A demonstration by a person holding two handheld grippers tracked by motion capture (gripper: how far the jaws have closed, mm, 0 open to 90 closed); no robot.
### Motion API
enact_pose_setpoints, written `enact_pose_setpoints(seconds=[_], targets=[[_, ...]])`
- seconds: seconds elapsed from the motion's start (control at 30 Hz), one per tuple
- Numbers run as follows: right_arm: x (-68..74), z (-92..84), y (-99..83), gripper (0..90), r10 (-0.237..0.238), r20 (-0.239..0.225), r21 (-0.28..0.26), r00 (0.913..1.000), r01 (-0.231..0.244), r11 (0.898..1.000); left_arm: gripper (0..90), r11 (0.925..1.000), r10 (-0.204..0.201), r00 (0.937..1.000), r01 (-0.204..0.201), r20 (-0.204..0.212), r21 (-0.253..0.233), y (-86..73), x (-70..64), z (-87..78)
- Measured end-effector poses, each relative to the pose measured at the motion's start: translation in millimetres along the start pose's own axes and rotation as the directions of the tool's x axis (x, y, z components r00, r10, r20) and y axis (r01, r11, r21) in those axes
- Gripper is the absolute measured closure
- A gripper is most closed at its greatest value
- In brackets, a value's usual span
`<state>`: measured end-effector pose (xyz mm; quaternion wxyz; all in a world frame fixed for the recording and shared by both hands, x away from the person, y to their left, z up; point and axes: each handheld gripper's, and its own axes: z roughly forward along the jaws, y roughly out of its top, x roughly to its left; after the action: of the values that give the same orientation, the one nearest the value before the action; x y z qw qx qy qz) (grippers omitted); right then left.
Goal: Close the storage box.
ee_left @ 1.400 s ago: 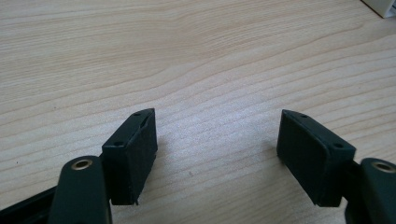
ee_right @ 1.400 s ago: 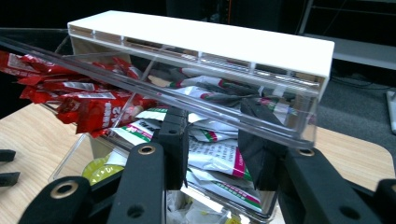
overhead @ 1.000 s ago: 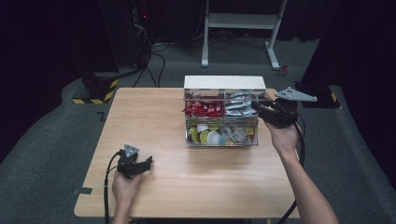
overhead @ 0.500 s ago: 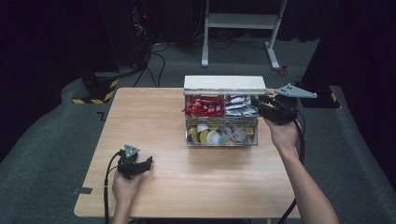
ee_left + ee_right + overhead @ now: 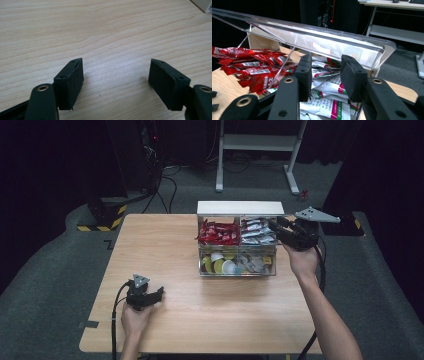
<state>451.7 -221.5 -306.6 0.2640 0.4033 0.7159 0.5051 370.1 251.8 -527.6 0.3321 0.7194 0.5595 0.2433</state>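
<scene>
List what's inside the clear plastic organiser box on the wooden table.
Clear plastic organiser box: back-left holds red sachets, back-right white-and-silver sachets, front-left round yellow, green and white capsules, front-right grey packets. Anything buried under the piles is hidden.

Your right gripper (image 5: pixel 280 227) hangs at the right end of the clear organiser box (image 5: pixel 237 270), arm stretched forward, jaws narrowly apart and just been opening, nothing pinched between them. Your left gripper (image 5: pixel 152 296) rests well short of that box, jaws spread wide, empty.
</scene>
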Motion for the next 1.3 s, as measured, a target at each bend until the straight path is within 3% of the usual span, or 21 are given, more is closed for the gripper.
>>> enact_pose_setpoints(seconds=[0.17,0.47,0.8,1.13,1.3], targets=[[-0.4,0.7,0.3,61.3,0.001,0.001,-0.006,1.0,-0.001,1.0,31.1,0.9996,-0.025,0.9992,0.026,0.03,-0.008,1.6,0.2,0.3],[-1.0,1.9,4.1,60.8,0.002,0.002,0.003,1.0,-0.002,1.0,31.5,0.9988,0.004,0.9964,0.0,0.084,-0.048,19.2,-9.6,-6.9],[-2.5,3.0,5.5,60.6,0.01,-0.004,-0.001,0.9999,-0.01,1.0,34.1,0.9959,0.024,0.9826,-0.008,0.184,-0.09,47.5,-26.9,-18.4],[-2.7,4.4,5.9,60.0,0.008,-0.005,0.004,1.0,-0.008,1.0,34.8,0.9916,0.063,0.9714,-0.035,0.229,-0.125,73.6,-36.9,-28.8],[-2.1,4.4,6.7,59.3,0.006,-0.001,0.009,1.0,-0.006,1.0,35.6,0.9865,0.081,0.9626,-0.041,0.258,-0.158,89.7,-43.3,-35.8]])
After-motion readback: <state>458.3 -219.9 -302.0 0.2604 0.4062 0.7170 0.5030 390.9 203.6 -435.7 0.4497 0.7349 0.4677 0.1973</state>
